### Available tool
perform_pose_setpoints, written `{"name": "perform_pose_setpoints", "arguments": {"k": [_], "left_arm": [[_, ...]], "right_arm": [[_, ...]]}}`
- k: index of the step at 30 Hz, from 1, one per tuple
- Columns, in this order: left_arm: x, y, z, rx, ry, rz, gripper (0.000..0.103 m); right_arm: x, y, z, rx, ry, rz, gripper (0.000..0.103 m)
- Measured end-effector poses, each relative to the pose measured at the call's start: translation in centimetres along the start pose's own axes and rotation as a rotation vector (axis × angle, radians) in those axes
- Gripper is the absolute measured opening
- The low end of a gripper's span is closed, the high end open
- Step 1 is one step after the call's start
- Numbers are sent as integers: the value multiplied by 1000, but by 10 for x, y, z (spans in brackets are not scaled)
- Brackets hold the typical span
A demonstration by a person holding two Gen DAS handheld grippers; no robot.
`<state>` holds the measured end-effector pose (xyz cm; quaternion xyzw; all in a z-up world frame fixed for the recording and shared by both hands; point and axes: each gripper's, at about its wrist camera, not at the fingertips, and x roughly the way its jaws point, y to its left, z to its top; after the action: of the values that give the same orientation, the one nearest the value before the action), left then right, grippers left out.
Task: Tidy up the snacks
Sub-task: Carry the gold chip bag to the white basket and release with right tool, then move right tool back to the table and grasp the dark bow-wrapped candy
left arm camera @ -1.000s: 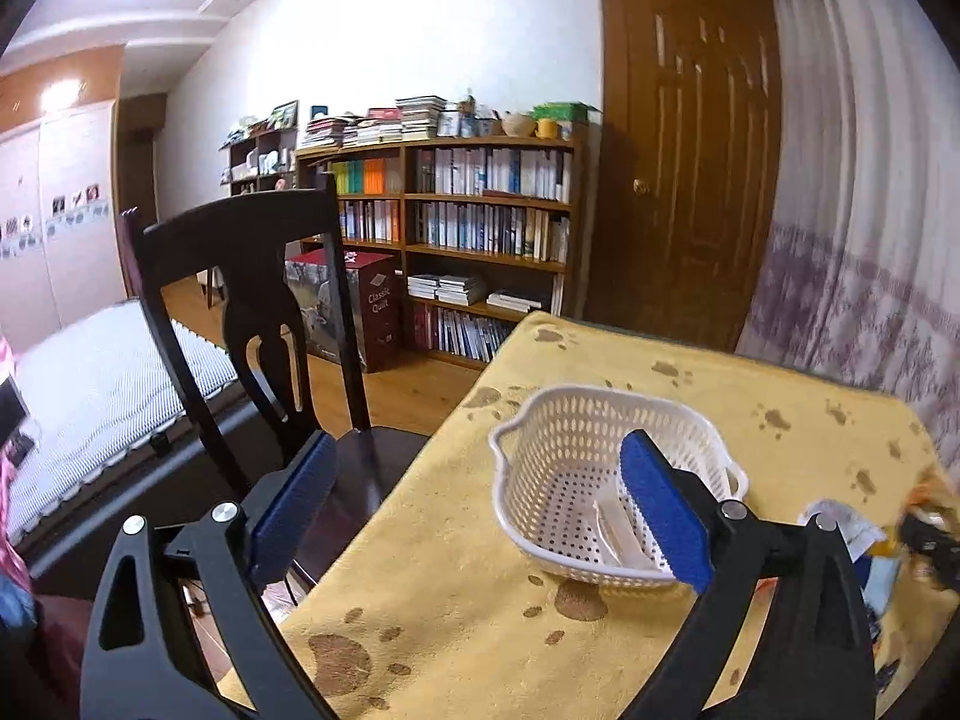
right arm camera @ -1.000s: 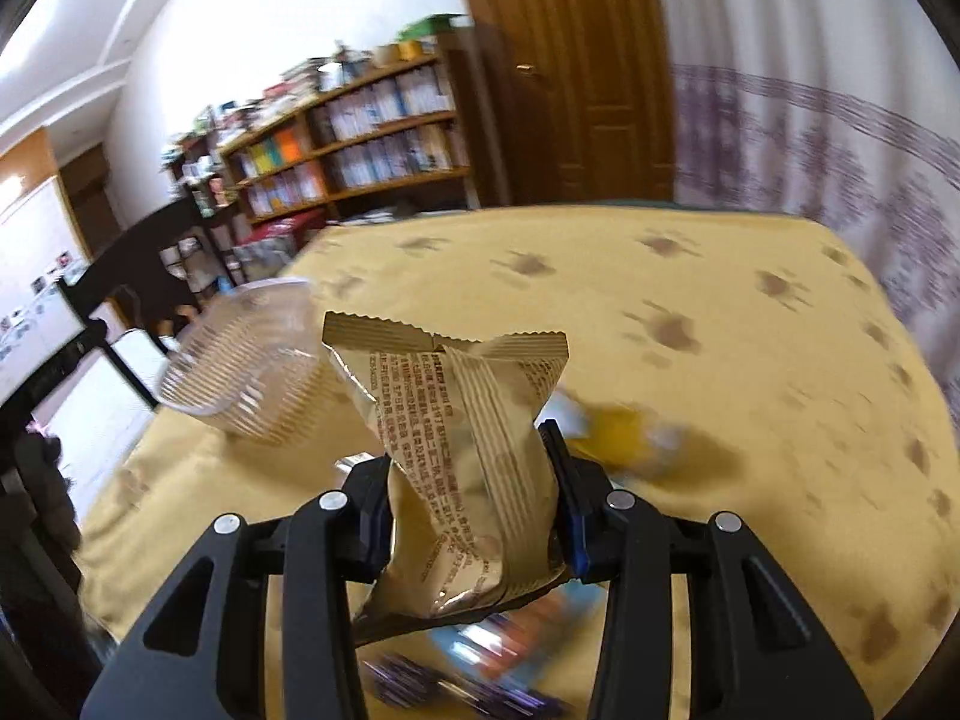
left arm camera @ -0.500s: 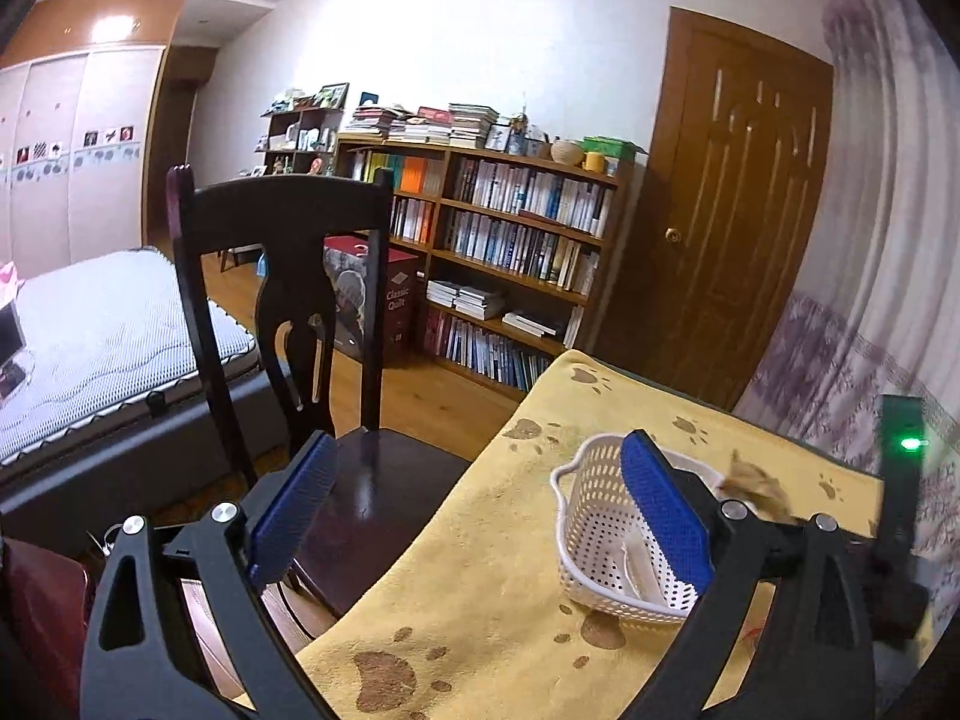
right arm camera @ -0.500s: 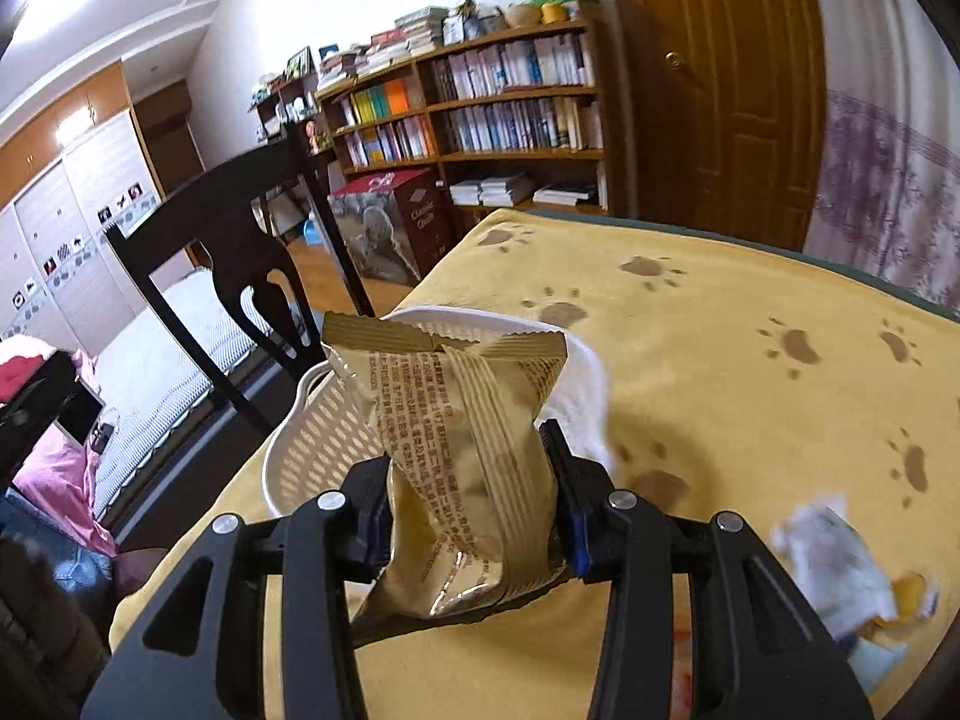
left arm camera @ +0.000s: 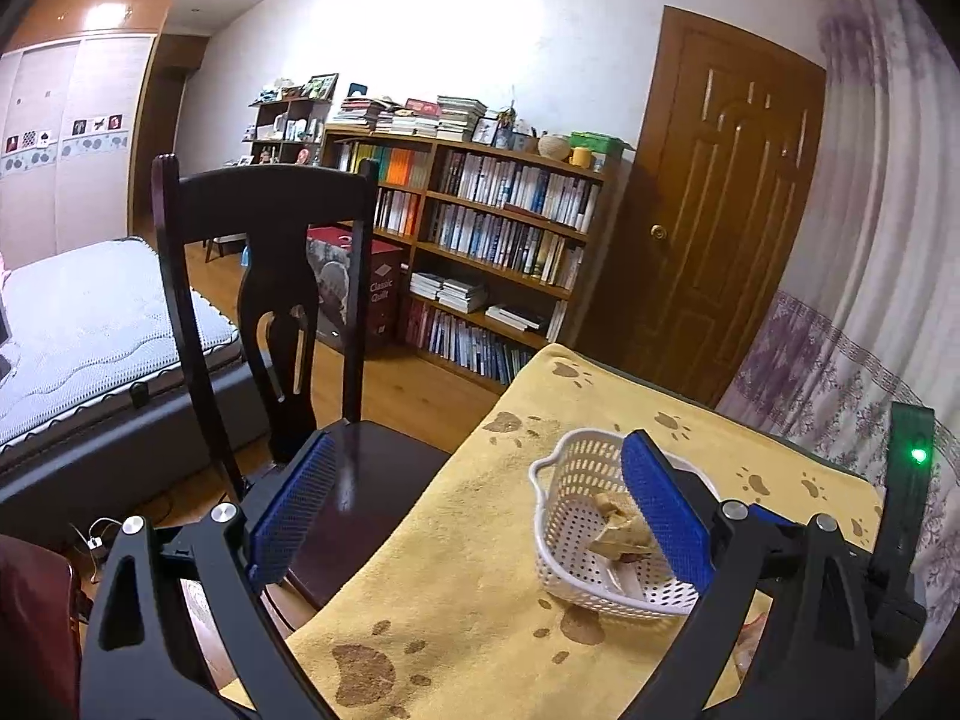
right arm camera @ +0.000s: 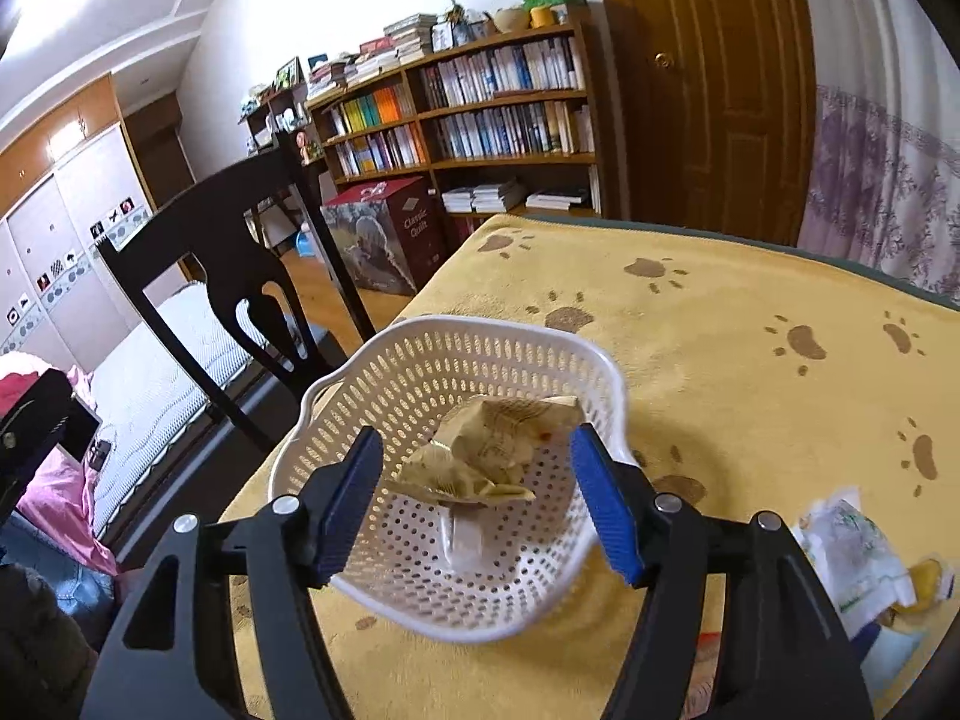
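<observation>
Tan packet (right arm camera: 498,450) in basket (right arm camera: 384,360) now, your right tool (right arm camera: 477,507) spread, empty; loose snacks (right arm camera: 852,558) right of basket remain, left tool (left arm camera: 474,510) spread too.

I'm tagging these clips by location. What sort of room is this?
Most likely a bedroom or study in a home: a bed, a full bookshelf and a table with a paw-print cloth.

A perforated white plastic basket (right arm camera: 456,360) sits on fuzzy yellow cloth (right arm camera: 720,372); the crinkled wrapper (right arm camera: 498,444) looks matt.
</observation>
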<state>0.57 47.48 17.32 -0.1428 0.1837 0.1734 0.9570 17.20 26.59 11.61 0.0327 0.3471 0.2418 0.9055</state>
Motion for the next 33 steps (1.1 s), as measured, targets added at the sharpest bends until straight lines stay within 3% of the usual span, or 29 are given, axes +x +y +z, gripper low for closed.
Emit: {"name": "perform_pose_setpoints", "arguments": {"k": [12,25,33], "left_arm": [[-6,-16,-2,28,-6,-37,97],[-12,-33,-8,63,-3,-70,97],[-18,-45,-9,87,-9,-86,98]], "right_arm": [[-39,-18,-31,21,-24,-49,65],[-111,-101,-73,200,-85,-163,65],[-153,-152,-124,296,-62,-262,66]]}}
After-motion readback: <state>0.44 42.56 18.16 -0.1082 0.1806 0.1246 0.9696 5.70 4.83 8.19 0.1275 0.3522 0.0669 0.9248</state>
